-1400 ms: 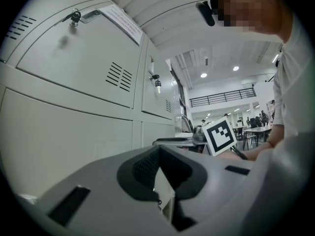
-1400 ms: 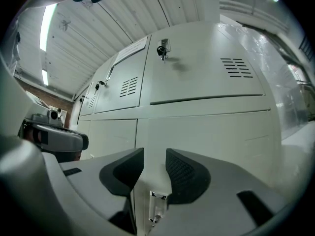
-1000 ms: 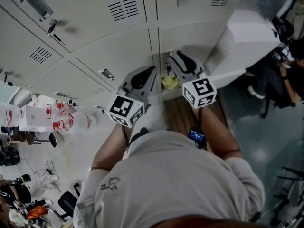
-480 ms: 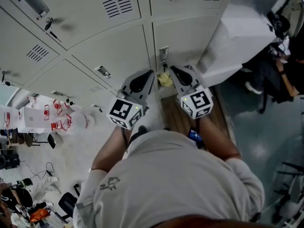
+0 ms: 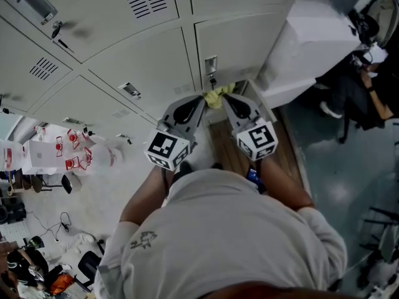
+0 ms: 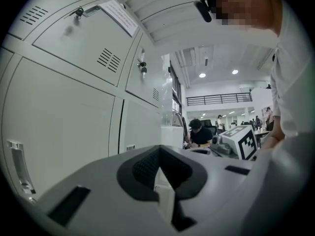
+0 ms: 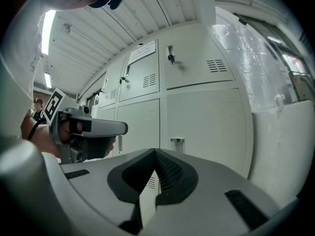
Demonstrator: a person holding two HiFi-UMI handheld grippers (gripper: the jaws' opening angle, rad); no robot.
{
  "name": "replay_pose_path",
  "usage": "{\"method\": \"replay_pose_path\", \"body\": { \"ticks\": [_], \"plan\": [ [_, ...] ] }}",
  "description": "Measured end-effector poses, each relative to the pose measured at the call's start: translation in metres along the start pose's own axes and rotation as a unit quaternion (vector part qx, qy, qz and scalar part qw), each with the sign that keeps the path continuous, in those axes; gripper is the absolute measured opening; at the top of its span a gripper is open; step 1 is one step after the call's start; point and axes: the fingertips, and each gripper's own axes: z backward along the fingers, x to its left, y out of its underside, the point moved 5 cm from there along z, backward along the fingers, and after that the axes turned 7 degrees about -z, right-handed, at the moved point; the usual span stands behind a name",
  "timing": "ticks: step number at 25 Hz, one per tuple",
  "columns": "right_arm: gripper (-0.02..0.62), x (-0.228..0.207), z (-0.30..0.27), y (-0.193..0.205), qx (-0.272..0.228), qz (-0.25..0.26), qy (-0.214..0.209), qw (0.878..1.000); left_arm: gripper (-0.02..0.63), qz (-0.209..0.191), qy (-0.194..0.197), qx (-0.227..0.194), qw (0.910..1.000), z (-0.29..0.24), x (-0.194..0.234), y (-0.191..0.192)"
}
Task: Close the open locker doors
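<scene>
1. Locker bank: pale grey steel doors in rows, set directly ahead of the person. Every door shown in the two gripper views is seen lying flush with its frame.
2. Nearest door: a plain panel with a handle plate at its left edge, located just above the gripper tips. Its lower edge is met by the grippers' tips; whether anything below it stands ajar cannot be told.
3. Yellow thing: a small crumpled item, seen at the foot of the bank between the two gripper tips.
4. Right gripper: held level, pointed at the bank. Its jaws have just been closing and are now brought together, with nothing seen between them.
5. Left gripper: held level, just beside the right one. Its jaws are likewise pressed together and nothing is held.
6. White wrapped block: set against the bank's right end. Its near corner bounds the room to the right of the nearest door.
7. Wooden strip: laid on the ground under the grippers.
8. Grey floor: open to the right, with seated people beyond it.
</scene>
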Motion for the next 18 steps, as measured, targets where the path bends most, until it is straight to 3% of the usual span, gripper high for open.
{"method": "replay_pose_path", "body": {
  "ticks": [9,18],
  "plan": [
    [0.0,-0.02,0.034,0.009,0.004,-0.022,0.062,0.998,-0.005,0.007,0.058,0.004,0.9983,-0.031,-0.022,0.01],
    [-0.001,-0.032,0.072,0.02,0.014,-0.035,0.147,0.988,-0.005,0.016,0.139,0.001,0.9902,-0.057,-0.043,0.016]
  ]
}}
